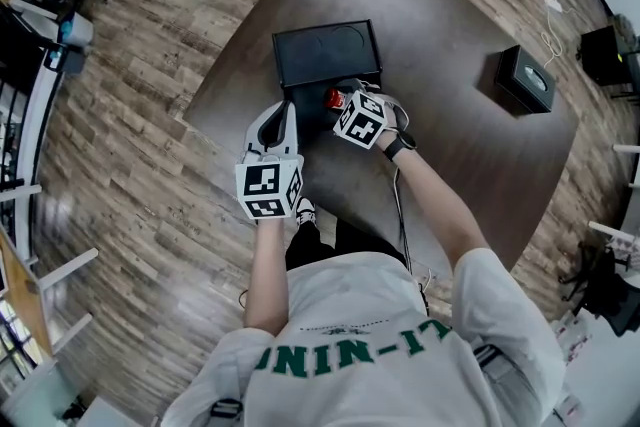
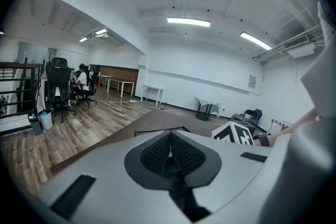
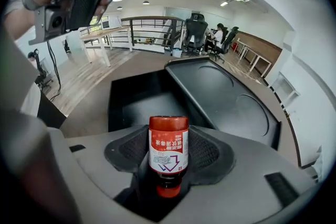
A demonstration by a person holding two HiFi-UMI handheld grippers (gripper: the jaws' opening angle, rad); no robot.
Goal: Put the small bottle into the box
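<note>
A small bottle (image 3: 168, 150) with a red body and a white label sits between the pads (image 3: 206, 152) of my right gripper (image 3: 168, 138), which is shut on it; its red cap points back toward the camera. In the head view the bottle (image 1: 331, 98) hangs just in front of the open black box (image 1: 326, 55), near its front edge. The box's tray (image 3: 137, 99) and its raised lid (image 3: 231, 97) lie directly ahead of the bottle. My left gripper (image 1: 288, 109) is held to the left of the right one, jaws shut with nothing between them (image 2: 169, 150).
A dark brown table (image 1: 450, 145) carries the box and a second small black case (image 1: 527, 78) at the far right. A cable (image 1: 549, 25) trails on the wood floor beyond it. Office chairs (image 2: 58, 86) stand far off on the left.
</note>
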